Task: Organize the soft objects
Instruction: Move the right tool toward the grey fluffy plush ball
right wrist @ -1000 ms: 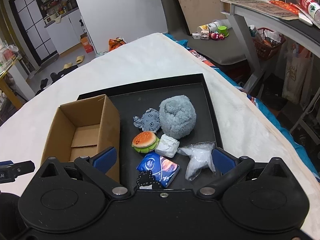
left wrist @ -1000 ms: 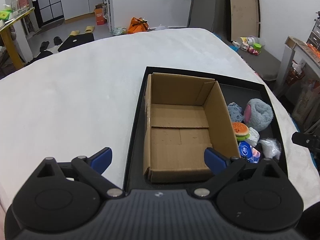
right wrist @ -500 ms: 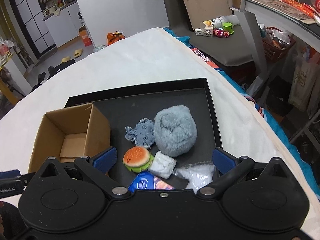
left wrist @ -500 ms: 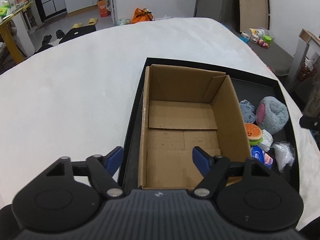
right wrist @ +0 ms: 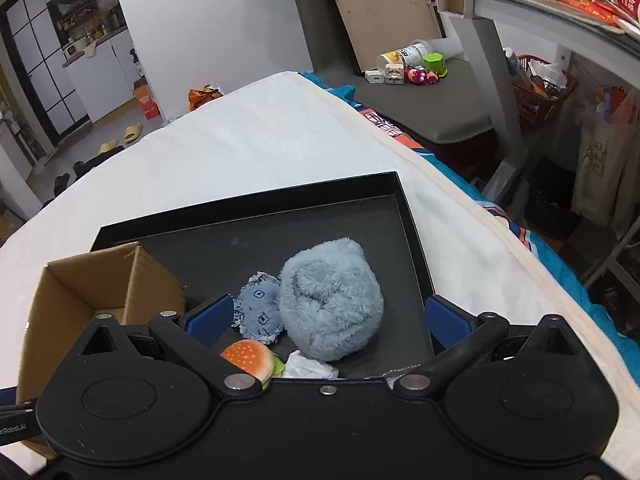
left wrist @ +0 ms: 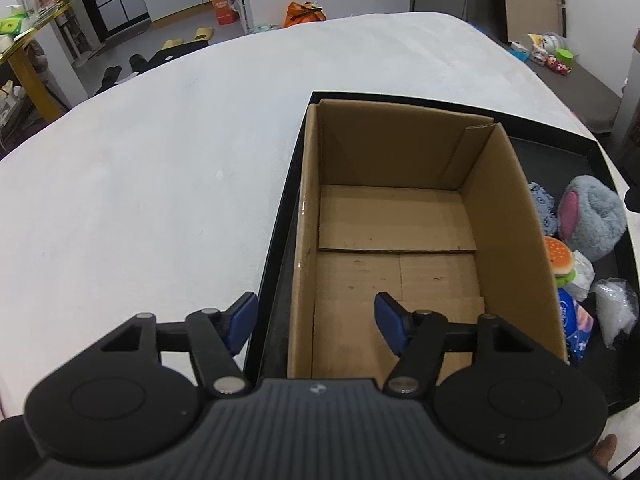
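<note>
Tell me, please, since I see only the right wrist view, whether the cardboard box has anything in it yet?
Observer: No. The cardboard box is empty, with its floor flaps bare.
Operator: Where is the left gripper?
Observer: The left gripper straddles the box's left wall, one finger outside and one inside. Its jaws have just been closing, and the pads are not touching the wall.
Operator: What lies hidden behind the right gripper?
Observer: A blue packet and a clear plastic bag lie on the black tray, near the burger toy.
</note>
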`<action>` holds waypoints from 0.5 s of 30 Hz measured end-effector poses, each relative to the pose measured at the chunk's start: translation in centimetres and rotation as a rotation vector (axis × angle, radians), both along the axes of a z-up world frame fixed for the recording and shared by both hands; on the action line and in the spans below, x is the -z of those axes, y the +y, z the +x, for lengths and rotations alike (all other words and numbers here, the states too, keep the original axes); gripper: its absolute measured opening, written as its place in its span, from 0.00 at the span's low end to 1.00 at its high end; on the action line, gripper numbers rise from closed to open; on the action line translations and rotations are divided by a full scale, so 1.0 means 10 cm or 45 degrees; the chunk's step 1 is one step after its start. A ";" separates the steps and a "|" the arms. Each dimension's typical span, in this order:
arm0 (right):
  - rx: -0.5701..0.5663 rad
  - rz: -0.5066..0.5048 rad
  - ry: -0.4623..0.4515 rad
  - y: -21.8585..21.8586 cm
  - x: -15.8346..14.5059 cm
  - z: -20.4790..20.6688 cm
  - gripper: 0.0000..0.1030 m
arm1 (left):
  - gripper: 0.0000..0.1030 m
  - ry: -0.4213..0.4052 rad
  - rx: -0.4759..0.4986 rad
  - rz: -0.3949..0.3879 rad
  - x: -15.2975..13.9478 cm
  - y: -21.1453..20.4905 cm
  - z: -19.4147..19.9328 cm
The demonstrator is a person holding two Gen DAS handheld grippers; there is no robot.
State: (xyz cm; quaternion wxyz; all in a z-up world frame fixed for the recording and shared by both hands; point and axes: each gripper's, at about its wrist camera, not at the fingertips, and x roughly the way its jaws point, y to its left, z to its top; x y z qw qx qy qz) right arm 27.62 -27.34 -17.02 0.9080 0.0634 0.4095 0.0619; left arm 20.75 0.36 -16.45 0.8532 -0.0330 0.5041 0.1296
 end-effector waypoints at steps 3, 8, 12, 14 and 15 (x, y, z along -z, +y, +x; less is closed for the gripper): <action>0.019 0.012 0.014 -0.02 0.08 0.06 1.00 | 0.54 0.019 0.003 0.021 0.07 -0.01 0.04; 0.004 0.008 0.067 0.00 0.25 0.18 1.00 | 0.42 0.041 -0.015 0.018 0.14 0.02 0.14; -0.012 0.037 0.067 0.00 0.38 0.26 1.00 | 0.29 0.048 -0.035 0.006 0.16 0.03 0.21; -0.018 0.041 0.063 0.00 0.43 0.29 1.00 | 0.23 0.043 -0.055 0.007 0.16 0.04 0.23; -0.020 0.038 0.063 0.01 0.45 0.30 1.00 | 0.21 0.039 -0.060 0.007 0.17 0.05 0.24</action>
